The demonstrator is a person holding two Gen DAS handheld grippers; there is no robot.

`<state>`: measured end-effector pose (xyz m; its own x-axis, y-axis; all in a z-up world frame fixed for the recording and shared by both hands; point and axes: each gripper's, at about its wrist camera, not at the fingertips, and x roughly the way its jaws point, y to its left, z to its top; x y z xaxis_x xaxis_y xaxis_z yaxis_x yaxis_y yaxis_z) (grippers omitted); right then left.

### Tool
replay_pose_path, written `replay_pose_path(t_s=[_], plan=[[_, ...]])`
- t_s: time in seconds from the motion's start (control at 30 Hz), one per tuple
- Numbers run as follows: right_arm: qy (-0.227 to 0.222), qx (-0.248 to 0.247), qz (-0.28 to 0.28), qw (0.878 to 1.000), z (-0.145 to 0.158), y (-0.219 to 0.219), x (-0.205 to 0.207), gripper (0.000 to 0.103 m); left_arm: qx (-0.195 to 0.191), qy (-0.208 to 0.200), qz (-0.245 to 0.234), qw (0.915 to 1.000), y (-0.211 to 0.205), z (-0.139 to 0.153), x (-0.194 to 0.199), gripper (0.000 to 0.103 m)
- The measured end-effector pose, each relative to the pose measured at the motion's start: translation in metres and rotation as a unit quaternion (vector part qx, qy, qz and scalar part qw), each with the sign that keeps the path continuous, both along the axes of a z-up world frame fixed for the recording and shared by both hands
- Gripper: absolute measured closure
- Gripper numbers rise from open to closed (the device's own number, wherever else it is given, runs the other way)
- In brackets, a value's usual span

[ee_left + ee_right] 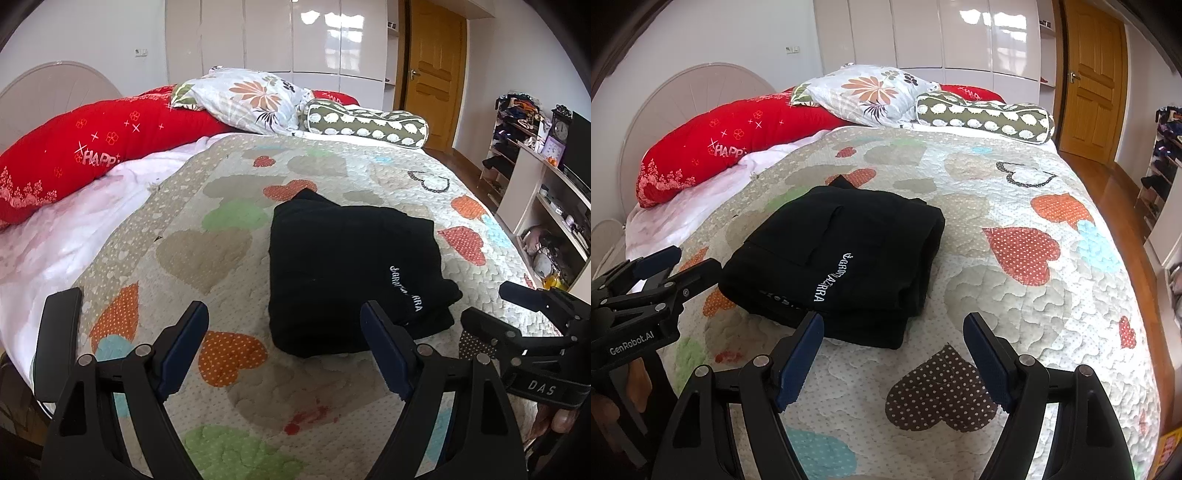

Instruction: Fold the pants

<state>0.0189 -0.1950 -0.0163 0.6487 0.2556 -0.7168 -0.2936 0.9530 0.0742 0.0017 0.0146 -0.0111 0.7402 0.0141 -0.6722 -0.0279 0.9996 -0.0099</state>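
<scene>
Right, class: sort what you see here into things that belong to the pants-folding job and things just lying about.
Part of the job:
black pants, folded on the quilt
left gripper, open
right gripper, open

Just lying about:
red pillow
floral pillow
green bolster
clock
</scene>
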Motion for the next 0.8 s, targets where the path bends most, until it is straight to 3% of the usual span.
replay_pose_path(t_s=[0.27,0.4,0.57,0.67,0.73,0.8], plan=[[0.007,-0.015,-0.025,1.0,-0.01,-0.022,-0.001,0.023,-0.003,0.008,0.022,0.9997,0.026,-0.008,-0.001,0.018],[0.018,-0.029,-0.075,0.997,-0.024,-0.057,0.008,0.023,-0.009,0.024,0.06,0.9978,0.063,-0.019,0.015,0.018],[0.034,-0.057,-0.175,0.982,-0.045,-0.115,0.034,0.023,-0.018,0.063,0.104,0.9924,0.106,-0.045,0.056,0.018],[0.051,-0.042,-0.202,0.977,-0.054,-0.138,0.05,0.02,-0.013,0.101,0.123,0.9871,0.123,-0.07,0.085,0.018],[0.051,-0.043,-0.208,0.976,-0.056,-0.14,0.055,0.016,-0.019,0.109,0.128,0.9856,0.13,-0.081,0.097,0.01],[0.058,-0.064,-0.215,0.973,-0.063,-0.137,0.061,0.003,-0.002,0.102,0.134,0.9857,0.127,-0.085,0.1,0.0]])
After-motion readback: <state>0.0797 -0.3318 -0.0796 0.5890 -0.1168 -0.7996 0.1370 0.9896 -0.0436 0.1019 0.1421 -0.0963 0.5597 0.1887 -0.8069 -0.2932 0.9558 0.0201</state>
